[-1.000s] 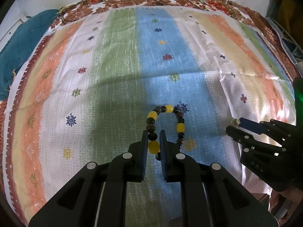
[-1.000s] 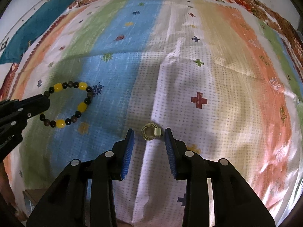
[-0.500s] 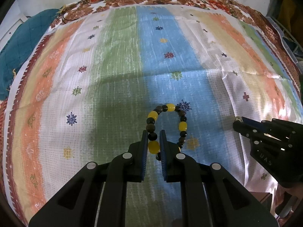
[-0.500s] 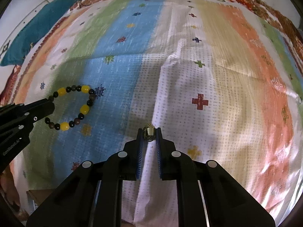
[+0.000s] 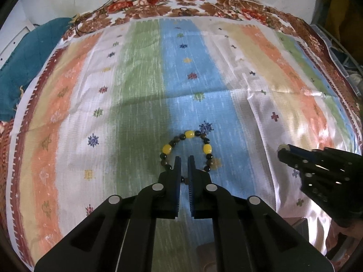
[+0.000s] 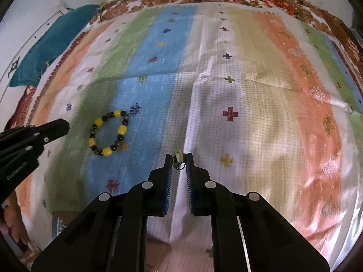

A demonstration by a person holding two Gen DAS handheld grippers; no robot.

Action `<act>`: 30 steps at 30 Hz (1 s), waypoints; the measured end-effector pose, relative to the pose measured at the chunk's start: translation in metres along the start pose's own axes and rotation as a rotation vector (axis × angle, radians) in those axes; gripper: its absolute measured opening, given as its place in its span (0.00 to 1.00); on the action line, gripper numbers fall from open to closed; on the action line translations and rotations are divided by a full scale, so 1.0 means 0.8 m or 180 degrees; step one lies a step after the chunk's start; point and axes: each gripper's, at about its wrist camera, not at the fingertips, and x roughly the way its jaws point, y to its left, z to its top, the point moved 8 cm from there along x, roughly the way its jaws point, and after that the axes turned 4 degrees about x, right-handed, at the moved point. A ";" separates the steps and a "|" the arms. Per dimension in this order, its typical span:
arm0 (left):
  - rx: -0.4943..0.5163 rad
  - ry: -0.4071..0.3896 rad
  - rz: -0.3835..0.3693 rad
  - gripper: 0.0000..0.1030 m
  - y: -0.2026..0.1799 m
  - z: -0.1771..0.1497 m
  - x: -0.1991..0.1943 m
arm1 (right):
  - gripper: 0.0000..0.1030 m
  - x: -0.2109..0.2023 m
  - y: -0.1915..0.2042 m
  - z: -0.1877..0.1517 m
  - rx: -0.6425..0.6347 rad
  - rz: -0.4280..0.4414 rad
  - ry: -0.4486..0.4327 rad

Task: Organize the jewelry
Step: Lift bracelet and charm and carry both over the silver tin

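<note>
A bracelet of yellow and dark beads lies flat on the blue stripe of the striped cloth; it also shows in the right wrist view. My left gripper is shut and empty, lifted above the bracelet's near side. My right gripper is shut on a small gold ring and holds it above the cloth. The right gripper also shows in the left wrist view, to the right of the bracelet.
A teal cushion lies at the cloth's far left edge. A floral brown border runs along the far edge, with a thin dark cord on it. Dark clutter sits past the right edge.
My left gripper let go of the bracelet's yellow bead and lifted back; the bracelet stays on the cloth. My right gripper closed on the gold ring and raised it.
</note>
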 end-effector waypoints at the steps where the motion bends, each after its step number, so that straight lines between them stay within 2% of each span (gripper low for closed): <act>1: -0.0068 0.0050 -0.0020 0.05 0.005 -0.003 0.006 | 0.13 -0.002 0.000 -0.001 0.0006 0.0005 -0.0001; 5: -0.0318 0.0251 -0.0073 0.08 0.025 -0.015 0.032 | 0.13 -0.007 0.004 -0.003 -0.0023 0.0004 -0.0016; 8: -0.0368 0.0325 -0.0067 0.18 0.032 -0.021 0.048 | 0.13 -0.006 0.002 -0.003 -0.0025 0.0005 -0.0013; 14: -0.0437 0.0386 -0.0127 0.28 0.036 -0.022 0.067 | 0.13 0.001 0.001 -0.005 -0.0068 -0.0013 0.0037; 22: -0.0323 0.0432 -0.0065 0.28 0.025 -0.018 0.087 | 0.13 0.004 0.004 -0.007 -0.0127 -0.0004 0.0056; 24: -0.0270 0.0438 0.0007 0.21 0.025 -0.018 0.090 | 0.13 0.004 0.003 -0.007 -0.0129 -0.0009 0.0057; 26: -0.0228 0.0439 0.0059 0.19 0.025 -0.019 0.091 | 0.13 0.005 0.001 -0.007 -0.0125 -0.0014 0.0061; 28: -0.0226 0.0435 0.0062 0.09 0.028 -0.019 0.090 | 0.13 0.004 0.001 -0.008 -0.0123 -0.0015 0.0060; 30: -0.0277 0.0410 0.0066 0.09 0.031 -0.018 0.086 | 0.13 0.002 0.003 -0.008 -0.0128 -0.0010 0.0047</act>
